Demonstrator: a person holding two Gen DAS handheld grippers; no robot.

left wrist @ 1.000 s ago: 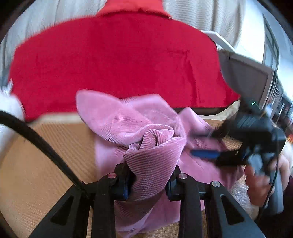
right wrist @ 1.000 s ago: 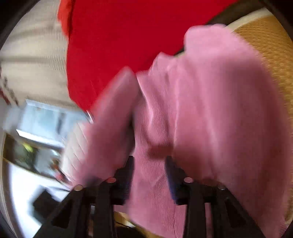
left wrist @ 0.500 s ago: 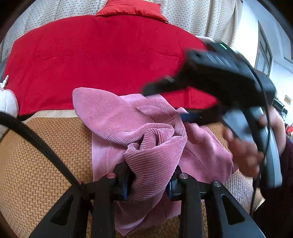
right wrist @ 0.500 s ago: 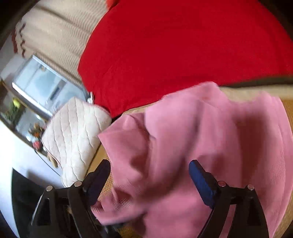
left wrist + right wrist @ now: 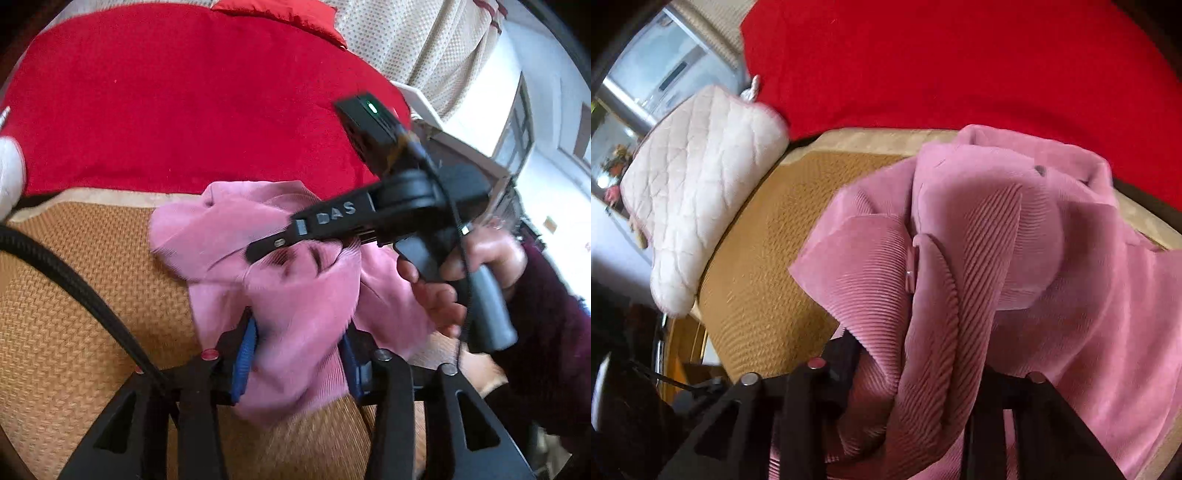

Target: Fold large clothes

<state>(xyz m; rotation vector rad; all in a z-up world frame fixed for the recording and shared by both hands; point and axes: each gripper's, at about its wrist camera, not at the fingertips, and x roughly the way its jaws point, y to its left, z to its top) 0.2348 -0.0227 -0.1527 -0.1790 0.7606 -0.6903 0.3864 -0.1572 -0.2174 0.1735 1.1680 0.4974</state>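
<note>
A pink corduroy garment (image 5: 295,295) lies bunched on a woven tan seat mat (image 5: 74,295). A thick fold of it fills the gap between the blue pads of my left gripper (image 5: 297,354), whose jaws are opening. The right gripper (image 5: 266,247), held by a person's hand (image 5: 443,288), reaches in from the right over the top of the heap. In the right wrist view the garment (image 5: 997,240) drapes over and between the fingers of the right gripper (image 5: 912,373), whose jaws are closing on a ribbed fold. The cloth hides its pads.
A red blanket (image 5: 184,110) covers the backrest behind the mat (image 5: 768,240). A white quilted cushion (image 5: 701,184) leans at the left end of the seat. A black cable (image 5: 74,280) crosses the left wrist view. A dotted curtain (image 5: 424,44) hangs behind.
The right gripper swung in from the right, opened wide over the pink heap, then closed on a fold. The left jaws widened slightly around their bunch, and the heap shifted right in view.
</note>
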